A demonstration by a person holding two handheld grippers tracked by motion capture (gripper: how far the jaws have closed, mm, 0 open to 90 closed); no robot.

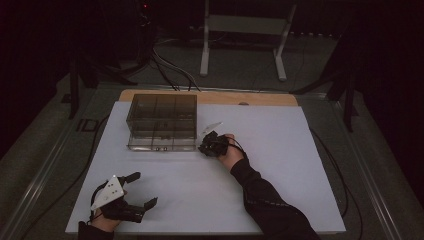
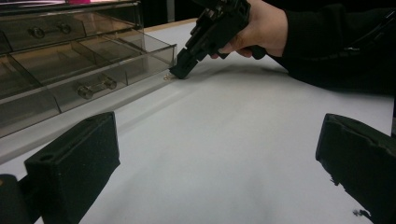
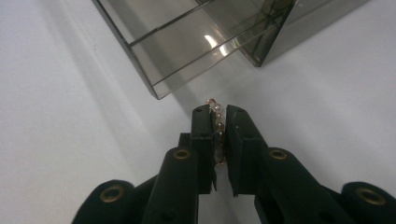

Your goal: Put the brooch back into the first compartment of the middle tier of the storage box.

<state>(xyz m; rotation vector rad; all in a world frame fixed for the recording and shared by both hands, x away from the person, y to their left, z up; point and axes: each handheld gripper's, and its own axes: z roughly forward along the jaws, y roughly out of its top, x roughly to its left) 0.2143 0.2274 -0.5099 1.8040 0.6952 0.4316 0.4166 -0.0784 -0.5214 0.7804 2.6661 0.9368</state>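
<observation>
Pick step: right claw (image 3: 219,135) clamped on small pearly bead string (image 3: 217,122), lying on white surface (image 1: 210,185) beside smoky clear plastic drawer box (image 1: 162,121). Left claw (image 1: 137,190) wide, idle. Next, likely: lift clear, carry over the open drawer.

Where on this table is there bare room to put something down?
The white table top is bare right of the right gripper, and in the middle between it and the left gripper. It is crowded at the smoky drawer box, where the right gripper pinches a bead string by its open drawer.
</observation>
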